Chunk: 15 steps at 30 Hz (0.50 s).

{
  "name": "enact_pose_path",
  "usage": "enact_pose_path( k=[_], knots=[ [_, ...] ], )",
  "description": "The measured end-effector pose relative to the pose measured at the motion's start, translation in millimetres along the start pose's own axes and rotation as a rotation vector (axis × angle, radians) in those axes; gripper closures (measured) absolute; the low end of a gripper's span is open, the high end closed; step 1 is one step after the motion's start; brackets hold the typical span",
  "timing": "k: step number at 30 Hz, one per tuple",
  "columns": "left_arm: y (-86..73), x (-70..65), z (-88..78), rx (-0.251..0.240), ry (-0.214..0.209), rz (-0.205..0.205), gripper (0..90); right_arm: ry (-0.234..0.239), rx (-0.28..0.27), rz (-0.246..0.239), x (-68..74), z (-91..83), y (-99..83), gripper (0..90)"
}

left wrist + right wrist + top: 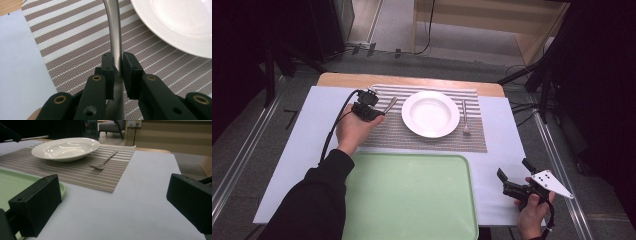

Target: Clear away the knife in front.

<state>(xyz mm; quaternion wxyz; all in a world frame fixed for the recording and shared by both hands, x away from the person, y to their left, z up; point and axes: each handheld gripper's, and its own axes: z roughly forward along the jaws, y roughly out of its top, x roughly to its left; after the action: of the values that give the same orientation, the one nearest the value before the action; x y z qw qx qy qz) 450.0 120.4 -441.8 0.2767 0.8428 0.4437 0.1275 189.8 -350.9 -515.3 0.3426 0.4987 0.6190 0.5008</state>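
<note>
Steel cutlery handle (115, 32) sits pinched between the left gripper (118, 67) jaws above the striped placemat (75, 42), left of the white plate (430, 114); right gripper (113, 207) gapes empty.

No text, label, brand, number or sign can be read in any of the views. The round white ceramic plate (430, 114), the brown-and-white striped woven placemat (422, 140), the pale green plastic tray (412, 200) and the light grey surface (502, 145) bear no markings.
</note>
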Motion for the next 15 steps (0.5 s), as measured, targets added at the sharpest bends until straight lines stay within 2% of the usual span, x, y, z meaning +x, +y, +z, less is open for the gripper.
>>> enact_pose_path(
  k=[11,15],
  knots=[
    [-18.1,-11.3,-13.9,-0.023,-0.009,0.037,79.3,-0.002,-0.002,-0.014,-0.3,0.1,0.0,0.0],
    [-24.3,-17.0,-19.0,-0.035,-0.019,0.048,79.3,0.000,0.000,-0.002,0.2,-0.1,-0.1,0.0]
  ],
)
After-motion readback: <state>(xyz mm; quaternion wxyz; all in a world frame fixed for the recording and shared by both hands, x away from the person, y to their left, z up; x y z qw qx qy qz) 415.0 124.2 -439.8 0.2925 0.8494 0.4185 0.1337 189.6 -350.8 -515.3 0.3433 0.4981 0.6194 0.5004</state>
